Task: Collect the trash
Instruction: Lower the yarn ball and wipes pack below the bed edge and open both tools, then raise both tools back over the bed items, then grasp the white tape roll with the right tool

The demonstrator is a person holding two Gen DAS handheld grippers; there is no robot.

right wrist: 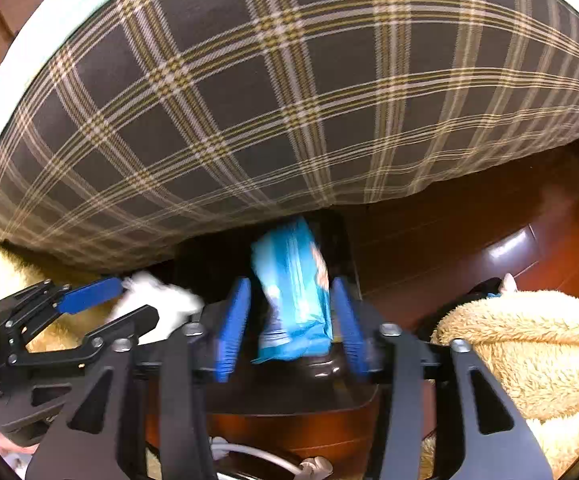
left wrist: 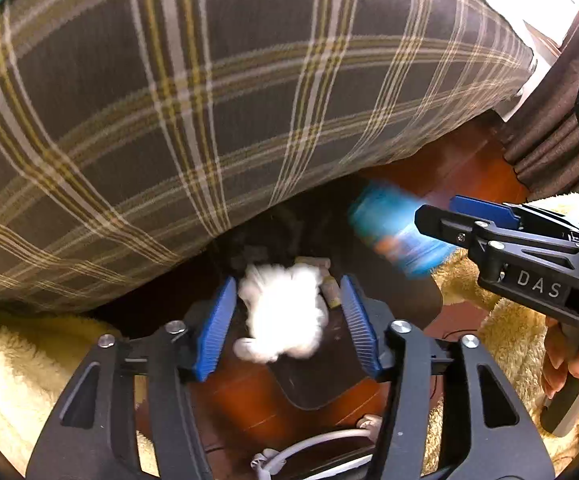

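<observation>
My left gripper (left wrist: 287, 322) stands open over a dark bin (left wrist: 321, 384), and a crumpled white tissue (left wrist: 283, 316) sits blurred between its blue pads without touching them. My right gripper (right wrist: 291, 320) is also open over the bin (right wrist: 329, 392), with a blue snack wrapper (right wrist: 293, 292) blurred between its pads. The right gripper (left wrist: 445, 218) shows in the left wrist view beside the wrapper (left wrist: 393, 232). The left gripper (right wrist: 125, 300) and the tissue (right wrist: 161, 304) show at the left of the right wrist view.
A brown plaid cushion (left wrist: 209, 100) fills the upper half of both views, just above the bin. A cream fleece blanket (right wrist: 529, 360) lies on both sides. White cables (left wrist: 309, 448) lie on the red-brown wooden floor (right wrist: 509, 240). A dark curtain (left wrist: 549, 148) hangs at right.
</observation>
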